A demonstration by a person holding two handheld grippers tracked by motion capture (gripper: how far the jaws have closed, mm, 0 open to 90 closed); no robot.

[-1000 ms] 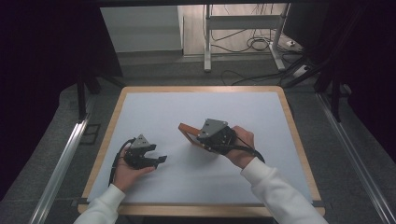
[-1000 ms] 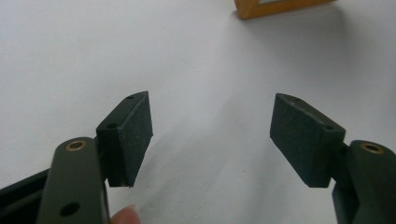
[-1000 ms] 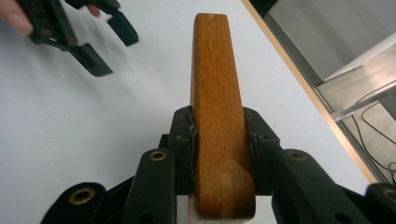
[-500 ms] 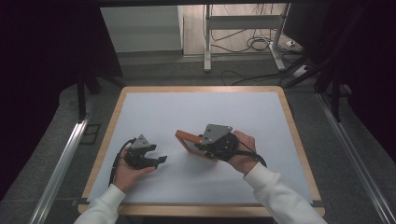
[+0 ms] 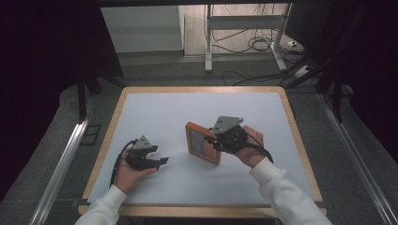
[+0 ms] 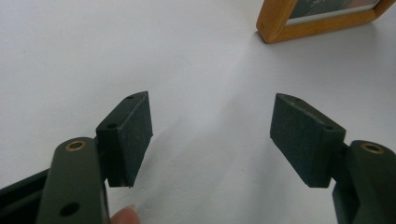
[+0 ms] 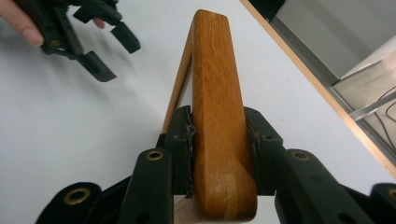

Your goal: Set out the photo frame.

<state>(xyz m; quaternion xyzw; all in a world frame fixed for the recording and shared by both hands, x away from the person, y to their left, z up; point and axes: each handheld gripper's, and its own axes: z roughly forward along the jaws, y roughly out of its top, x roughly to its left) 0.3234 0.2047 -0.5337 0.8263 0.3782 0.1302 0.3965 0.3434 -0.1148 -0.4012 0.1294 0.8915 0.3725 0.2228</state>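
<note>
Risk: right gripper clamps only 1 edge of the wooden-framed picture frame, tilted up mid-table. Jaws have just been easing open; frame may slip, flop flat. Left gripper gapes, empty, nearby.

A honey-brown wooden picture frame with a smooth, softly glossy varnished grain and a reflective glazed pane stands on a matt white bench edged in pale wood. The black right gripper and left gripper look like matt plastic, with finely textured rubbery pads and brass-coloured eyelets.
</note>
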